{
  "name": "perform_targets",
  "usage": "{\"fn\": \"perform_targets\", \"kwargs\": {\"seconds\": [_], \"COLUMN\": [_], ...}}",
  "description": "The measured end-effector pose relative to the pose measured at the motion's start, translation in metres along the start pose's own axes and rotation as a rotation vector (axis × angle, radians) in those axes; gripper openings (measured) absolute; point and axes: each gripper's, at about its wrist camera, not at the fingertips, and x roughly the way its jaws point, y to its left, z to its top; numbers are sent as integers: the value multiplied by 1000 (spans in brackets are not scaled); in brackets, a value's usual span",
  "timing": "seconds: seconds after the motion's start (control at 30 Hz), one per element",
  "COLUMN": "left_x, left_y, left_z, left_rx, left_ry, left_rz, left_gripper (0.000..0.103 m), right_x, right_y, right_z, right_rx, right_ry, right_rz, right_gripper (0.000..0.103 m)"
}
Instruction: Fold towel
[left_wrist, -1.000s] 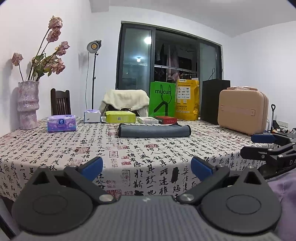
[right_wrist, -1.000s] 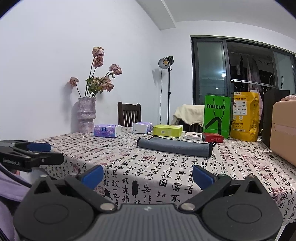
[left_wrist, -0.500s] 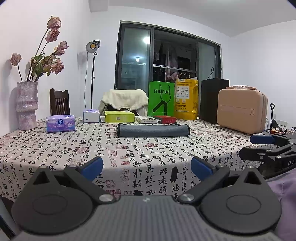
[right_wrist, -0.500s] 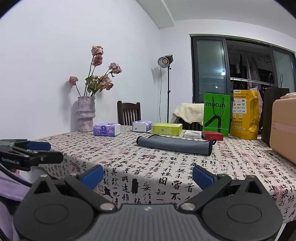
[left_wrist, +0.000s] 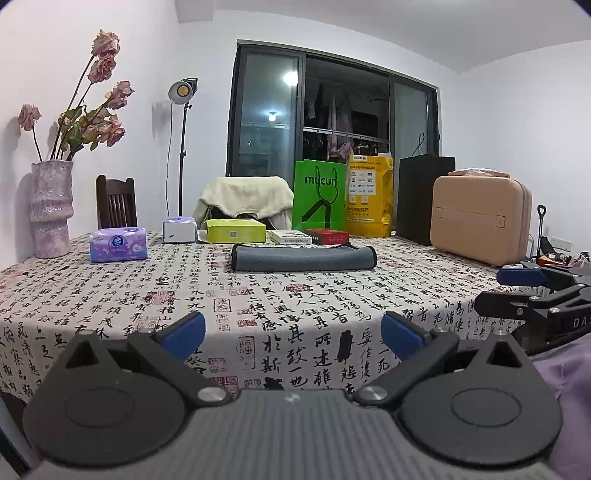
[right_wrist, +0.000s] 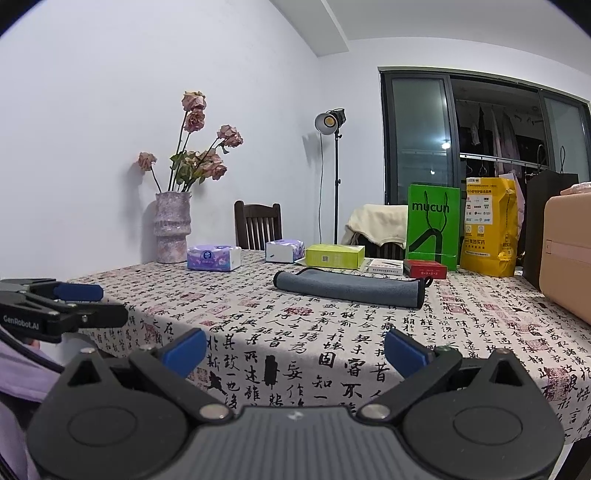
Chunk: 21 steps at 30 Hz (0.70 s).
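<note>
Calligraphy-print tablecloth (left_wrist: 295, 306) covers the table; the grey towel (left_wrist: 303, 257) lies folded on it, in front of the green box (left_wrist: 235, 230) and red box (left_wrist: 326, 236). I read the left gripper (left_wrist: 291, 330) and right gripper (right_wrist: 295, 349) with fingers spread apart, holding nothing, both at the near table edge, well apart from the towel.

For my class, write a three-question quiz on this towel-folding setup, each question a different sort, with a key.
1. True or false: the left gripper is shut on the grey towel.
2. Multiple choice: what stands directly behind the towel's right end in the left wrist view? A) red box B) a kettle C) a laptop
3. Fill in: the word printed on the green bag is ____.

Key
1. False: both it and the right gripper are open at the near edge of the table, apart from the towel.
2. A
3. mucun
</note>
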Motion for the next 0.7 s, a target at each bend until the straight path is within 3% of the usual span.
{"fn": "perform_targets", "kwargs": {"seconds": [0.7], "left_x": [0], "left_y": [-1], "left_z": [-1], "left_rx": [4], "left_ry": [-2], "left_rz": [-2], "left_gripper": [103], "right_x": [2], "right_y": [0], "right_z": [-2], "right_rx": [4], "right_ry": [4], "right_rz": [3], "right_gripper": [103]}}
